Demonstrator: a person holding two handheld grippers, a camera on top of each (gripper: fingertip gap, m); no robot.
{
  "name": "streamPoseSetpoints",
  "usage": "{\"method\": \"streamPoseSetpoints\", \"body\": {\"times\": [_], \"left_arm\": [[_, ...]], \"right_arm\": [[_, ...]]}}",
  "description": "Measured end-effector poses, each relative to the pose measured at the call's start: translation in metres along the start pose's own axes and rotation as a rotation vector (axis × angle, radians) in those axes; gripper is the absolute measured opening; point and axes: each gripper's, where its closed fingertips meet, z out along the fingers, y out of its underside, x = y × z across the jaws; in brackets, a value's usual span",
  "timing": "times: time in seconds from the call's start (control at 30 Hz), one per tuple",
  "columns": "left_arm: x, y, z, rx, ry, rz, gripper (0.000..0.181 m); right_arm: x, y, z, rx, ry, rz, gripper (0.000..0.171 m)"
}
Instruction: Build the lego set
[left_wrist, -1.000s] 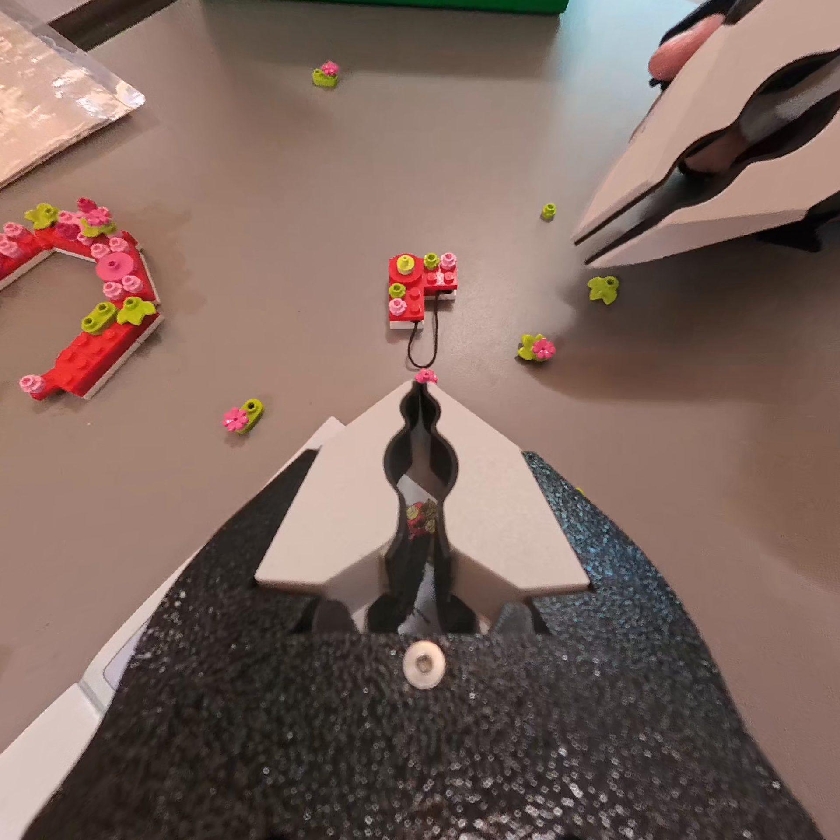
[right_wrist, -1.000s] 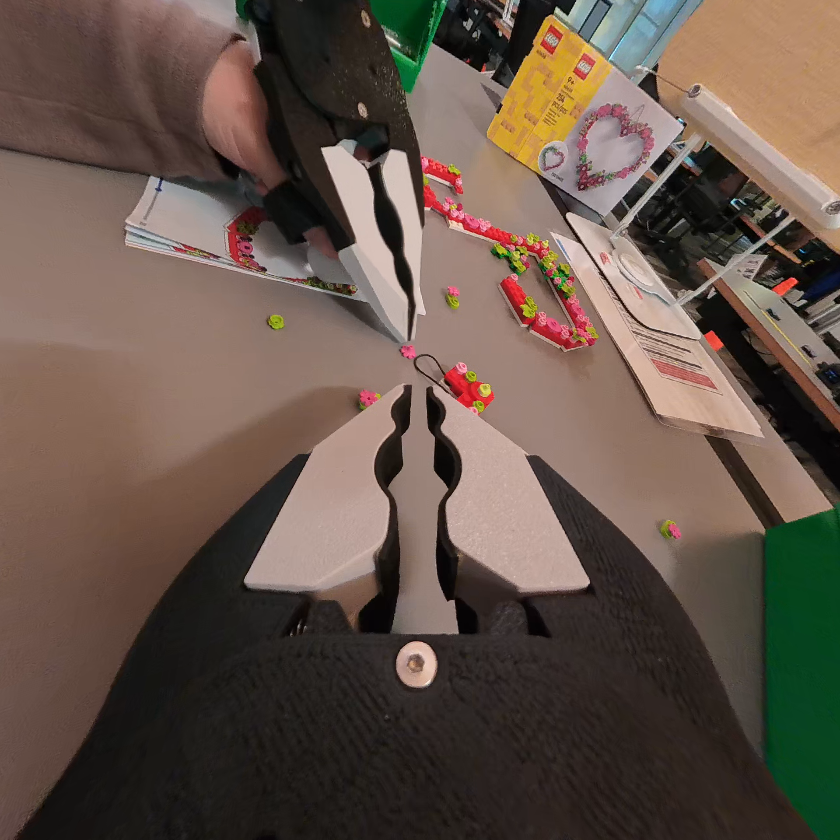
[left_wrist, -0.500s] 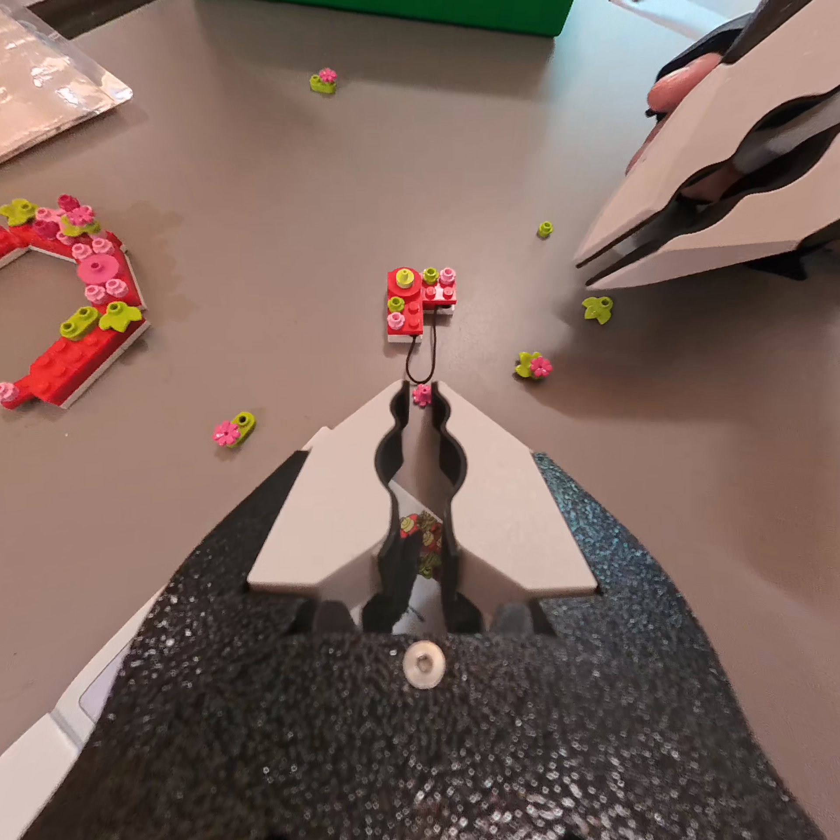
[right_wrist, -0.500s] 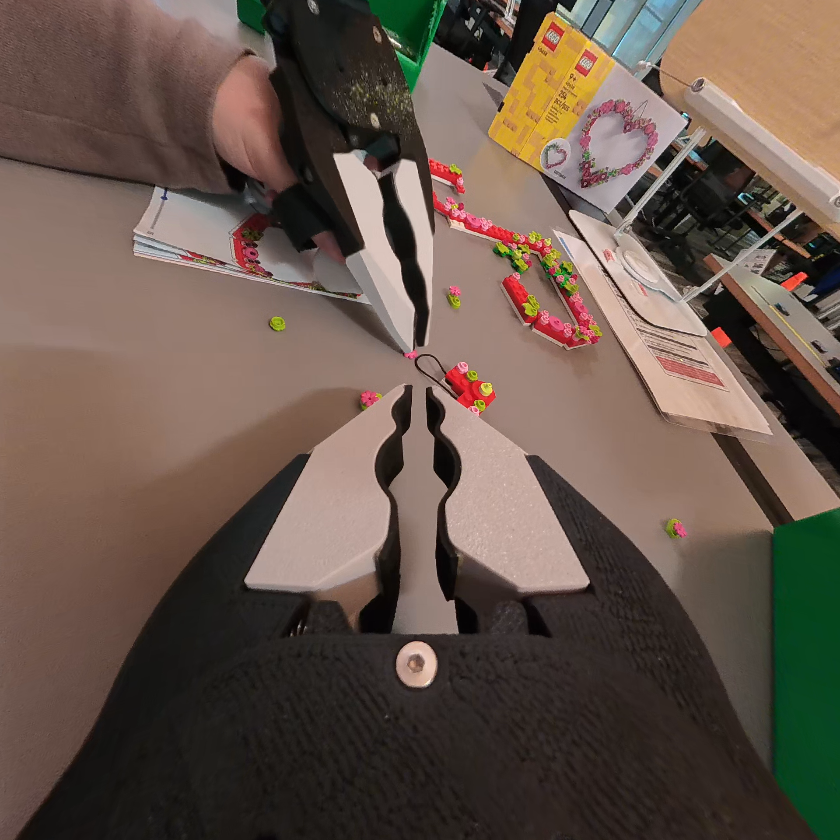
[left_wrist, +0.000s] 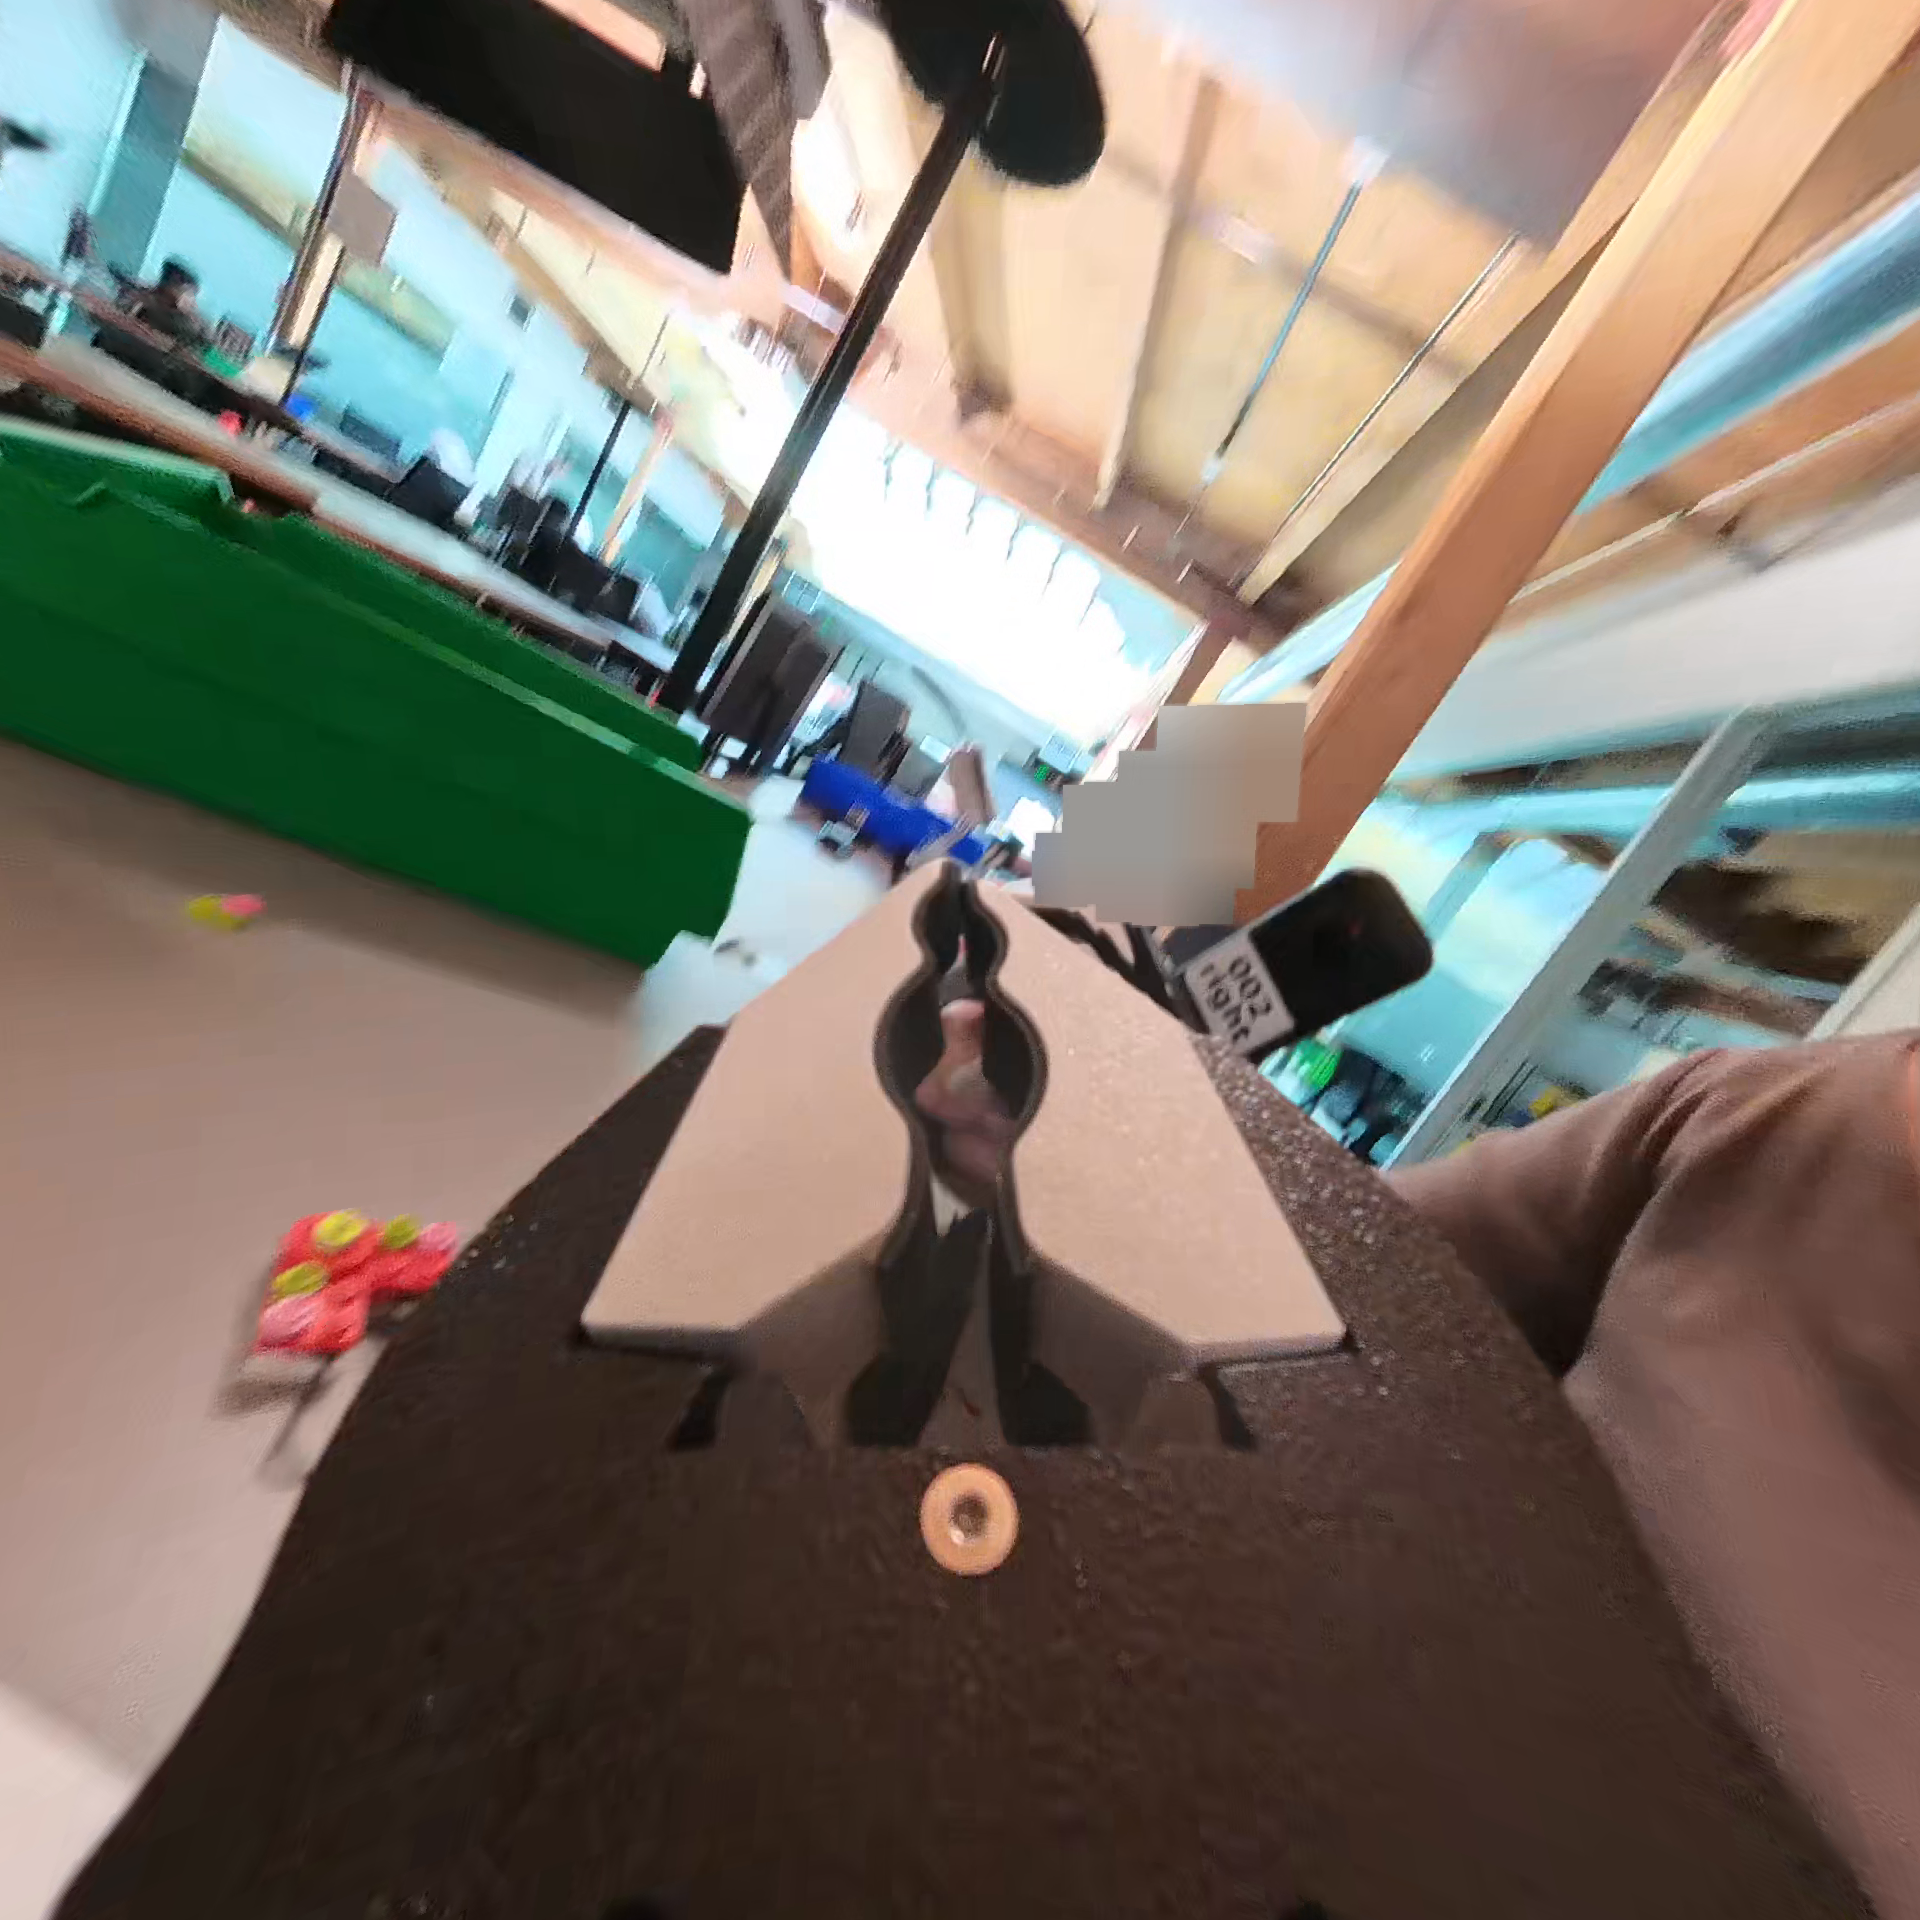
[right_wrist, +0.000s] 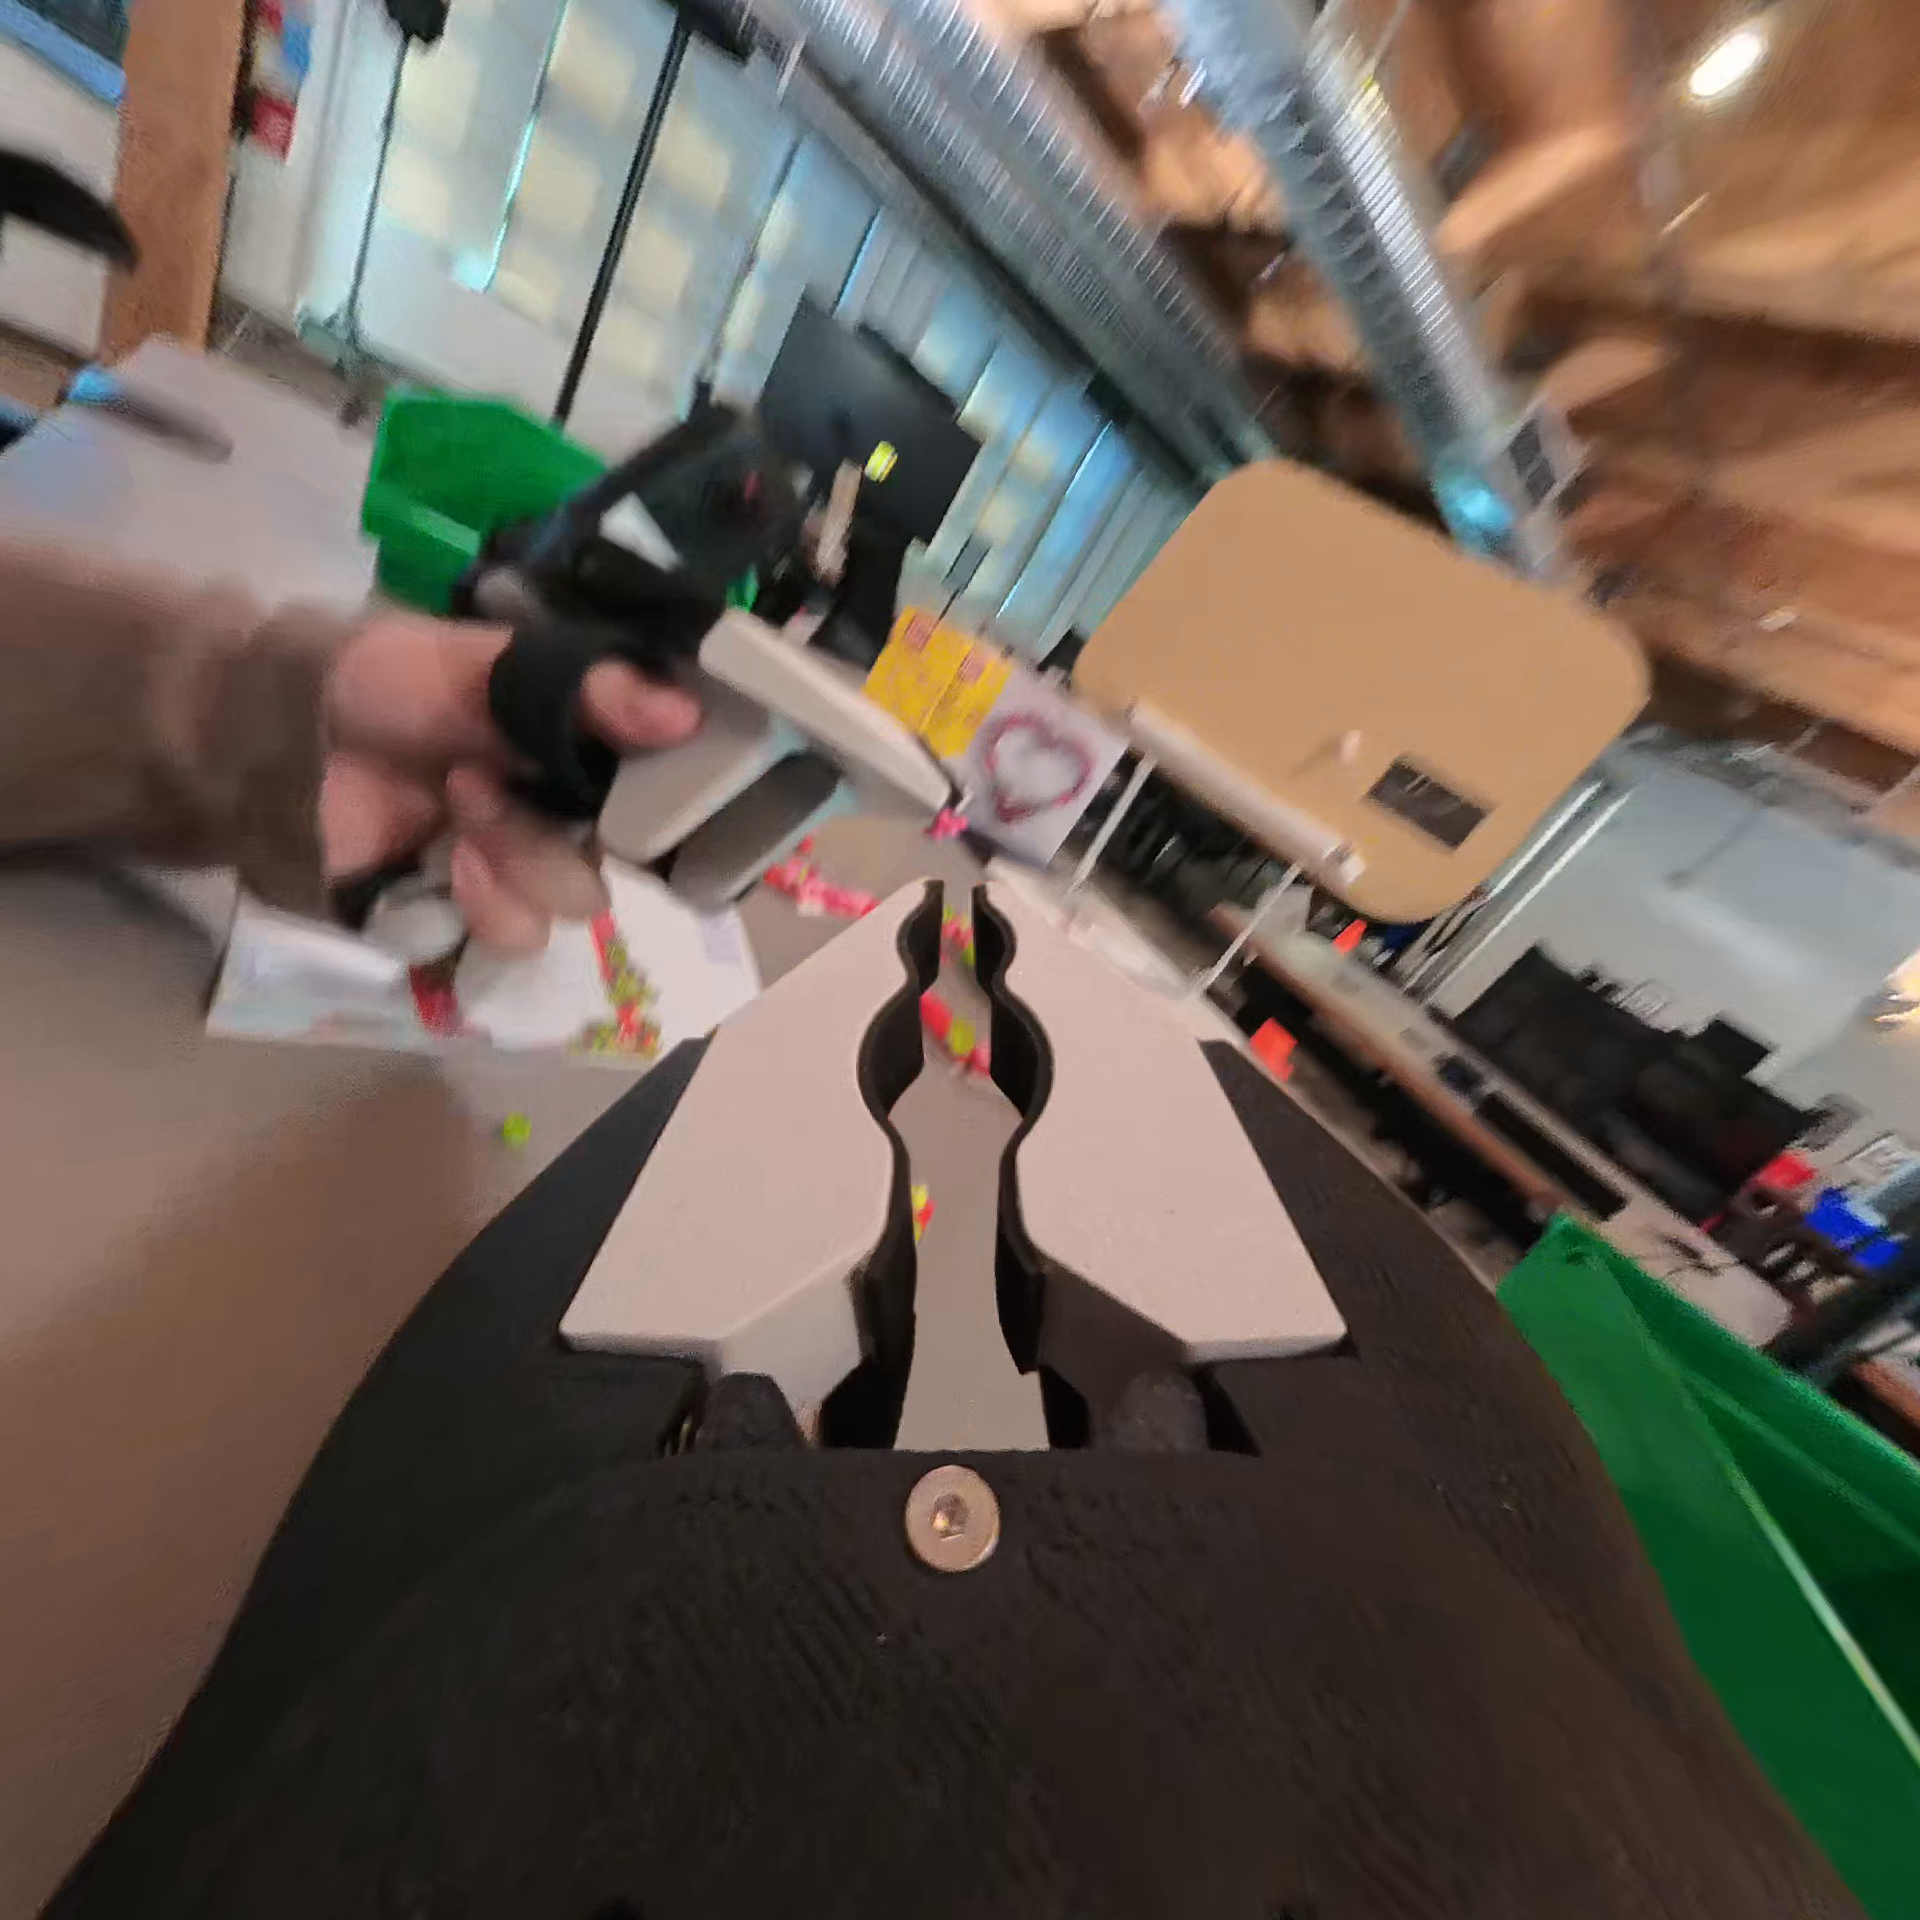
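Both views are blurred by motion and tilted up off the grey table (left_wrist: 156, 1143). My left gripper (left_wrist: 951, 883) is shut. In the right wrist view it (right_wrist: 940, 808) is held in the air by a hand, with a small pink flower piece (right_wrist: 945, 826) at its tip. The small red L-shaped assembly (left_wrist: 343, 1283) with lime and pink studs lies on the table to its lower left. My right gripper (right_wrist: 958, 894) is a narrow gap open and empty, raised above the table. Red heart segments (right_wrist: 951, 1023) show through the gap.
An instruction booklet (right_wrist: 686, 935) lies under the hand. A lime stud (right_wrist: 514, 1127) and a lime-pink piece (left_wrist: 223, 909) lie loose. A yellow box (right_wrist: 935, 675) and a tan board (right_wrist: 1351, 707) stand at the back. Green bins sit at the far left (left_wrist: 364, 727) and at the right (right_wrist: 1766, 1507).
My left gripper closed on the pink flower piece on the table and lifted it. Both grippers rose and tilted upward, so the table dropped low in both views.
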Motion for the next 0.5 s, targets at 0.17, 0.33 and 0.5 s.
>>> {"method": "streamPoseSetpoints", "body": {"times": [0.17,0.33,0.5], "left_arm": [[0.023,-0.011,0.015,0.179,0.083,-0.044,0.0],[0.03,-0.004,0.028,0.216,0.159,-0.146,0.0],[0.032,-0.002,0.029,0.212,0.173,-0.132,0.0]], "right_arm": [[0.008,-0.04,-0.007,0.131,0.081,0.056,0.006],[0.014,-0.045,-0.011,0.212,-0.018,0.371,0.005],[0.019,-0.036,-0.014,0.227,-0.105,0.587,0.003]]}}
